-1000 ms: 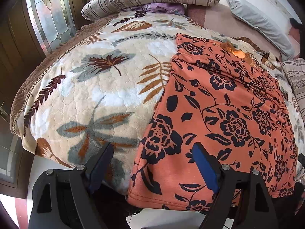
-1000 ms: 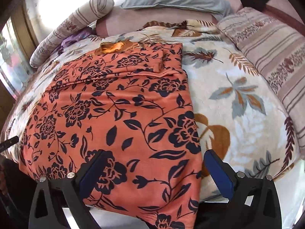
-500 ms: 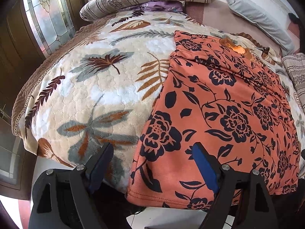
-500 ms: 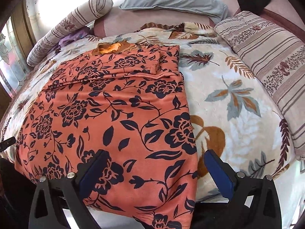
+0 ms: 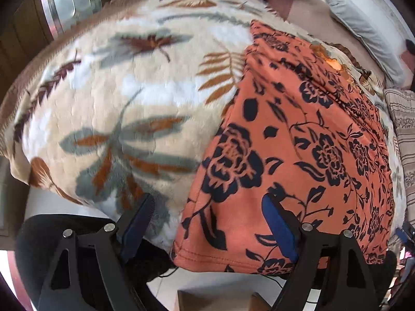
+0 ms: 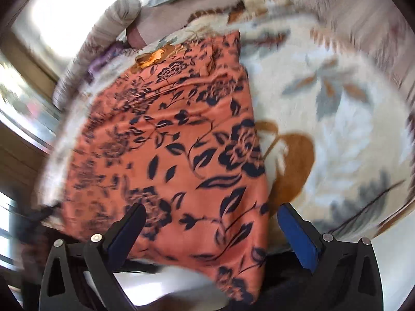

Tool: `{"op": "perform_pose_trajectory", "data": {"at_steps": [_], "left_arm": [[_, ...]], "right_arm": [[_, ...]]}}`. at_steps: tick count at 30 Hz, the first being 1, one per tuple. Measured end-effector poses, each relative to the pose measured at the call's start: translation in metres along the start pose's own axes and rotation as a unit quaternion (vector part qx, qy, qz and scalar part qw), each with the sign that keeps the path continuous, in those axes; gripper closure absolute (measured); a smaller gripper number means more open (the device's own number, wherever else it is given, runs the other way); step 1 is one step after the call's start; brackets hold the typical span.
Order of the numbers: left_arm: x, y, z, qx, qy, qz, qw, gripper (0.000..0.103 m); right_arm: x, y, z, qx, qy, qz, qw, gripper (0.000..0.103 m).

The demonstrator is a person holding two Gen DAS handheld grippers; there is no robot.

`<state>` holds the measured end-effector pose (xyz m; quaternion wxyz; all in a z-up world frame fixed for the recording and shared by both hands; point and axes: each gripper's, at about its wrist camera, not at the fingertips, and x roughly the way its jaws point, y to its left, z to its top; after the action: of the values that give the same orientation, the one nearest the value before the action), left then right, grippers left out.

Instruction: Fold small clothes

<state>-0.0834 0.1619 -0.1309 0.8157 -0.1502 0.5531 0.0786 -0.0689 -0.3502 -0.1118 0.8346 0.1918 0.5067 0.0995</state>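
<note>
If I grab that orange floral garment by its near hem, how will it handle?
Probably floppy: the orange floral garment drapes over the bed edge and follows its curve. It looks thin, so likely light. The plush blanket may drag on it, so lift rather than slide.

Spread right tongs (image 6: 207, 229) straddle the orange floral garment's (image 6: 168, 155) hanging corner

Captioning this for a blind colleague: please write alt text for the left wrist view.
An orange garment with a black floral print lies spread on a leaf-patterned blanket, its near hem hanging over the bed's edge. The left gripper is open, straddling the garment's left edge. Pillows lie at the far end.
</note>
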Motion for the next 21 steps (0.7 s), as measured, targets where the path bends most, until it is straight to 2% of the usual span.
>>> {"op": "perform_pose_trajectory", "data": {"at_steps": [2,5,8,10,12,14,16,17,19,21], "left_arm": [[0.006,0.006,-0.001,-0.003,0.011,-0.009,0.9999,0.018],[0.017,0.012,-0.003,0.005,0.018,-0.032,0.9993,0.017],[0.016,0.011,-0.007,0.016,0.0,-0.039,0.9991,0.012],[0.013,0.008,-0.009,0.026,0.0,-0.036,0.999,0.012],[0.006,0.011,-0.012,0.014,-0.005,-0.05,0.9987,0.012],[-0.001,0.017,-0.014,-0.001,-0.019,-0.062,0.9979,0.012],[0.007,0.023,-0.015,-0.012,-0.007,-0.052,0.9986,0.012],[0.014,0.026,-0.015,-0.018,0.004,-0.05,0.9986,0.015],[0.012,0.026,-0.018,-0.017,-0.002,-0.038,0.9991,0.022],[0.01,0.025,-0.019,-0.005,-0.003,-0.02,0.9998,0.045]], "right_arm": [[-0.001,-0.026,-0.001,0.045,0.017,0.064,0.997,0.001],[0.006,-0.047,-0.007,0.071,0.039,0.103,0.991,0.001],[0.019,-0.053,-0.011,0.088,0.058,0.118,0.987,0.002],[0.022,-0.046,-0.013,0.069,0.065,0.102,0.99,0.002],[0.022,-0.04,-0.013,0.063,0.069,0.108,0.99,0.004],[0.02,-0.037,-0.013,0.063,0.071,0.127,0.987,0.016],[0.025,-0.038,-0.013,0.061,0.076,0.123,0.988,0.023],[0.032,-0.041,-0.014,0.068,0.082,0.12,0.987,0.027],[0.039,-0.048,-0.012,0.087,0.083,0.131,0.984,0.028],[0.038,-0.046,-0.012,0.084,0.084,0.129,0.985,0.029]]}}
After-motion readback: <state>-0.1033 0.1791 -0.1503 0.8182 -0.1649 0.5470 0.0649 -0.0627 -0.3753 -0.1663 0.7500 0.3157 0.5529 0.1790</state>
